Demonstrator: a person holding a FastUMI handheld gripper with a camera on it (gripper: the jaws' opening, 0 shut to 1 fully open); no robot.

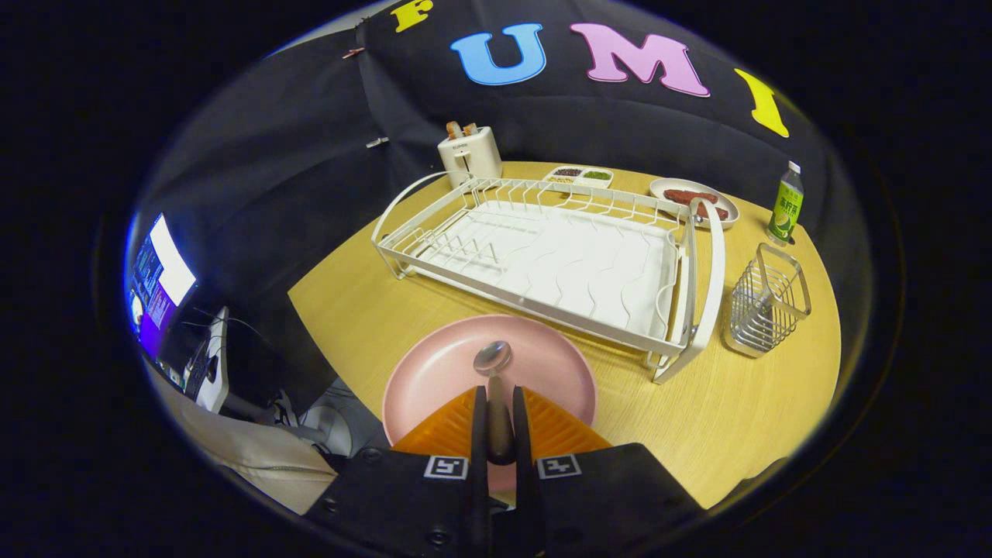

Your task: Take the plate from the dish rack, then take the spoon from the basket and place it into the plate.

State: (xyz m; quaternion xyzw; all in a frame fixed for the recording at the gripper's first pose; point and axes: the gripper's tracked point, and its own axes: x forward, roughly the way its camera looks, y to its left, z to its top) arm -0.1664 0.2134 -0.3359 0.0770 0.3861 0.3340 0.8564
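Observation:
A pink plate [434, 372] lies flat on the wooden table, just in front of the white dish rack [558, 263]. My gripper [500, 403] hovers over the plate's near half, shut on the handle of a metal spoon [493, 358]. The spoon's bowl sticks out ahead of the fingertips, above the middle of the plate. I cannot tell if the spoon touches the plate. The wire basket [767, 302] stands to the right of the rack with nothing showing inside it.
A white toaster [470, 153] stands behind the rack. A divided dish of seasonings [580, 176], a white plate with sausages [692, 199] and a green bottle [786, 203] line the table's far side. A monitor [159, 275] glows off the table to the left.

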